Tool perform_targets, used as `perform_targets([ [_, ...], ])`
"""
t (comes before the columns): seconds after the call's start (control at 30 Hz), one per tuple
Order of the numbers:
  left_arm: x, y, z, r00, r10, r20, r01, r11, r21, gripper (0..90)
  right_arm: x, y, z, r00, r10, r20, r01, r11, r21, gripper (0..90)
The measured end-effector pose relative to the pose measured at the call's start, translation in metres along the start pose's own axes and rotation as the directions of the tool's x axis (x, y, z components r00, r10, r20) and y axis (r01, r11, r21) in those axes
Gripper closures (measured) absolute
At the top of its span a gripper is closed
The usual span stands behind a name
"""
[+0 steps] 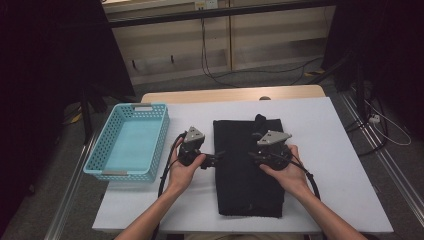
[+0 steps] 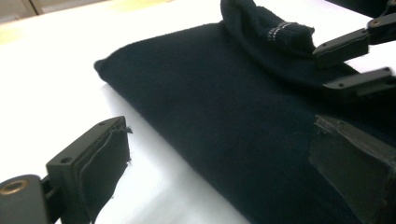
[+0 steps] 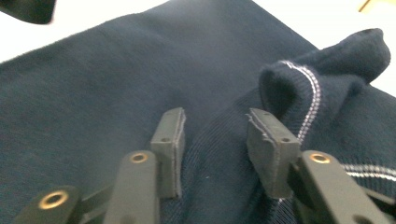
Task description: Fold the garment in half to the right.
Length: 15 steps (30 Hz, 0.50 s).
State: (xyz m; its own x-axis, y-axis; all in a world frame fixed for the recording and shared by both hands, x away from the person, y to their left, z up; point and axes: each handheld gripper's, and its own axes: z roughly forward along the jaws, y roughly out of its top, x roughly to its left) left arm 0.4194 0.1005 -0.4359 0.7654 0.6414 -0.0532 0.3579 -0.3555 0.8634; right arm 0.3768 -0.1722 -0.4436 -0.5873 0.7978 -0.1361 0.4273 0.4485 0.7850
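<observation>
Beside folded garment (image 1: 247, 170) — basket (image 1: 129, 142), bare inside

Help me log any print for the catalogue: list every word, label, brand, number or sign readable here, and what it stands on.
None: no readable text in these pictures.
The dark folded garment bears a thin white stitched stripe along its ribbed cuff, a pattern, not lettering.
The blue basket, the white table, the left gripper and the right gripper show no label or marking.

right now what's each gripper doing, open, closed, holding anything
left gripper: open, fingers astride the edge of the dark folded garment, not gripping it.
right gripper: part open over the garment's ribbed part, nothing pinched.
</observation>
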Motion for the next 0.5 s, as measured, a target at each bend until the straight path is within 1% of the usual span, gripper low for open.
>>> perform_targets([
  [0.03, 0.0, -0.003, -0.003, 1.0, -0.008, 0.003, 0.008, 1.0, 0.0, 5.8, -0.001, -0.001, 0.0, 1.0, 0.003, 0.003, -0.003, 1.0, 0.001, 68.1],
  [0.07, 0.001, -0.004, -0.004, 1.0, -0.007, 0.001, 0.007, 1.0, 0.007, 5.8, -0.002, -0.002, -0.002, 0.9999, 0.01, 0.004, -0.01, 1.0, -0.001, 73.9],
  [0.1, 0.001, -0.007, -0.005, 1.0, -0.002, -0.001, 0.002, 0.9999, 0.016, 5.8, -0.003, -0.003, -0.003, 0.9999, 0.01, 0.008, -0.01, 1.0, -0.004, 77.8],
  [0.17, 0.001, -0.012, -0.008, 1.0, -0.007, 0.002, 0.006, 0.9996, 0.027, 5.8, -0.005, -0.004, -0.007, 0.9997, 0.021, 0.011, -0.02, 1.0, -0.011, 86.3],
  [0.23, 0.0, -0.017, -0.009, 1.0, -0.001, 0.001, 0.001, 0.9992, 0.041, 5.8, -0.007, -0.006, -0.012, 0.9993, 0.03, 0.021, -0.03, 0.999, -0.023, 87.9],
  [0.3, -0.001, -0.019, -0.012, 1.0, -0.002, 0.004, 0.002, 0.9992, 0.04, 5.8, -0.01, -0.008, -0.016, 0.9991, 0.038, 0.021, -0.037, 0.999, -0.036, 88.6],
  [0.37, -0.001, -0.019, -0.015, 1.0, 0.003, 0.007, -0.004, 0.9992, 0.039, 5.8, -0.011, -0.011, -0.019, 0.999, 0.037, 0.027, -0.036, 0.999, -0.035, 88.7],
  [0.43, -0.002, -0.02, -0.019, 1.0, -0.004, 0.008, 0.004, 0.9996, 0.027, 5.8, -0.012, -0.014, -0.021, 0.9989, 0.036, 0.03, -0.035, 0.999, -0.032, 88.9],
  [0.5, -0.003, -0.021, -0.023, 0.9999, 0.001, 0.012, -0.001, 0.9998, 0.019, 5.8, -0.015, -0.017, -0.024, 0.9984, 0.043, 0.036, -0.042, 0.999, -0.032, 89.0],
])
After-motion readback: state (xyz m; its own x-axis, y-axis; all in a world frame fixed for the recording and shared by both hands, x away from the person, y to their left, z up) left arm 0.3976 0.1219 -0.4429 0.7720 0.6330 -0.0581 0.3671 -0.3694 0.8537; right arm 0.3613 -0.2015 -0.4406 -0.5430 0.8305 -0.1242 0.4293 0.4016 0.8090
